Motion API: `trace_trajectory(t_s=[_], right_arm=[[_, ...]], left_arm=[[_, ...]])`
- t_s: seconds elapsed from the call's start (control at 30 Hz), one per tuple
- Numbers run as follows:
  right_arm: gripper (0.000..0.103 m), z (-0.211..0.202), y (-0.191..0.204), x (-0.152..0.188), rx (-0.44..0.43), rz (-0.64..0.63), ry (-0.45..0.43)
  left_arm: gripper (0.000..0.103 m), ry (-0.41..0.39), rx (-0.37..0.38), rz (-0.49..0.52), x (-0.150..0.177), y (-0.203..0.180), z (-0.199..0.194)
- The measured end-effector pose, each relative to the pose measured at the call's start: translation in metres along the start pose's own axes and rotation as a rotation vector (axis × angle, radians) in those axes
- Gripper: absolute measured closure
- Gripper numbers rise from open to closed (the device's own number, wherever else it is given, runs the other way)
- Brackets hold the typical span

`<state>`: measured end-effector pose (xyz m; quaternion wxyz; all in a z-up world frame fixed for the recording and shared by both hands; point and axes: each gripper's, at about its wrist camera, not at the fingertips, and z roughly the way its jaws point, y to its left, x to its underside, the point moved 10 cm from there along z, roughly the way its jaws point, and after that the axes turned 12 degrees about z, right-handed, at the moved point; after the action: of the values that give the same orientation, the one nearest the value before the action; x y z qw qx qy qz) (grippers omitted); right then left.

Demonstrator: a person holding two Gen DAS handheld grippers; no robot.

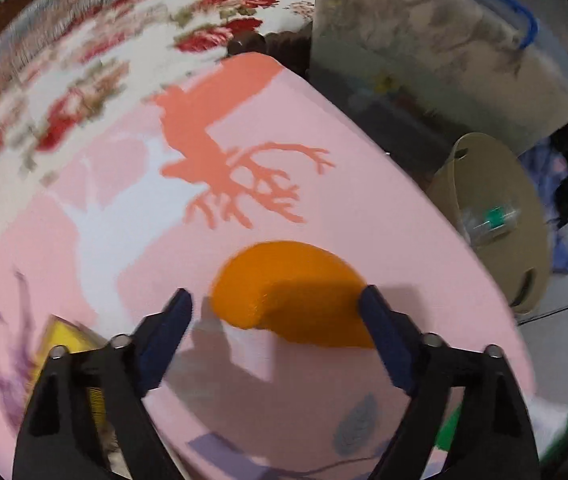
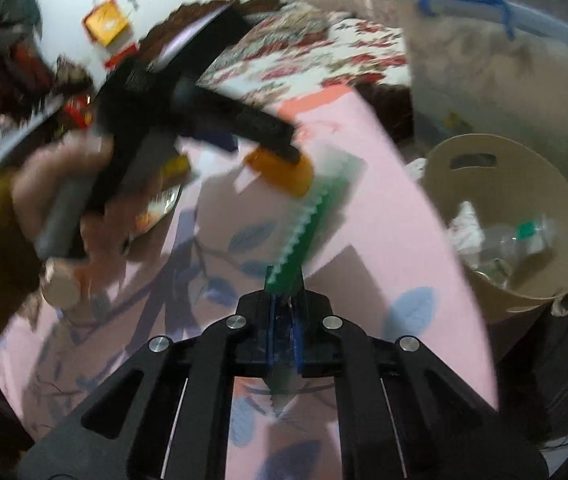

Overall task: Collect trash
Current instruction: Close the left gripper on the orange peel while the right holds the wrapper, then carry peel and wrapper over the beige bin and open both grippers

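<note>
An orange peel point(image 1: 292, 292), curved and bright with a shaded hollow, lies on the pink surface point(image 1: 364, 184) between the spread fingers of the left tool point(image 1: 275, 300); the tool is released, its dark blue pads beside the peel on either side, and whether the right-hand pad touches it I cannot tell. From the right wrist view the same peel point(image 2: 284, 172) sits under the blurred black body of that left tool, which a hand point(image 2: 63, 184) in a dark olive sleeve holds.

The right tool point(image 2: 284, 300) is clenched on a clear wrapper with a green zigzag edge point(image 2: 304, 220), which sticks up and forward out of the closed pads.

A yellow packet point(image 1: 67, 340) lies at the left of the surface, partly behind the left tool's arm. A flowered bedspread point(image 1: 123, 48) lies beyond the surface.

Just off the surface's right edge stands a beige basket point(image 2: 472, 152) with cut-out handles. Inside it are a clear plastic bottle with a green label point(image 2: 524, 236) and some white crumpled stuff. Behind the basket is a large translucent storage box with a blue clip point(image 2: 504, 60).
</note>
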<state>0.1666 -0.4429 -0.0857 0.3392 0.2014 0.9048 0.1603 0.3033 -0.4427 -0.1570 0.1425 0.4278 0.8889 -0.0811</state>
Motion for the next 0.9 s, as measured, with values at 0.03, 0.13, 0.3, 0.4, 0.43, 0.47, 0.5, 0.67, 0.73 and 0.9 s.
trace_trajectory(t_s=[0.03,0.13,0.3,0.4,0.43,0.47,0.5,0.67,0.73,0.9], right_arm=[[0.094,-0.005,-0.006,-0.006,-0.008,0.017,-0.011],[0.094,-0.011,-0.018,-0.022,0.002,0.039,-0.047],[0.094,-0.019,-0.069,-0.053,0.08,0.105,-0.113],[0.094,-0.018,-0.109,-0.066,0.138,0.155,-0.124],[0.094,-0.017,-0.12,-0.067,0.151,0.171,-0.122],[0.094,-0.015,-0.131,-0.069,0.152,0.191,-0.113],[0.094,-0.013,-0.139,-0.071,0.141,0.208,-0.1],[0.091,0.012,-0.161,-0.079,0.085,0.271,-0.012],[0.09,0.02,-0.169,-0.079,0.075,0.311,0.029],[0.022,0.011,-0.171,-0.072,0.049,0.356,0.045]], left_arm=[[0.047,-0.008,0.034,-0.015,0.0,-0.002,-0.002],[0.073,-0.024,0.11,-0.041,-0.002,-0.009,-0.007],[0.088,-0.026,0.168,-0.04,-0.005,-0.032,-0.011],[0.088,-0.04,0.214,-0.038,-0.01,-0.05,-0.017],[0.088,-0.045,0.236,-0.038,-0.013,-0.058,-0.019],[0.088,-0.047,0.257,-0.036,-0.017,-0.066,-0.021],[0.088,-0.053,0.285,-0.023,-0.023,-0.079,-0.024],[0.086,-0.08,0.345,0.05,-0.05,-0.138,-0.031],[0.073,-0.104,0.355,0.065,-0.063,-0.162,-0.033],[0.047,-0.113,0.32,0.076,-0.075,-0.192,-0.026]])
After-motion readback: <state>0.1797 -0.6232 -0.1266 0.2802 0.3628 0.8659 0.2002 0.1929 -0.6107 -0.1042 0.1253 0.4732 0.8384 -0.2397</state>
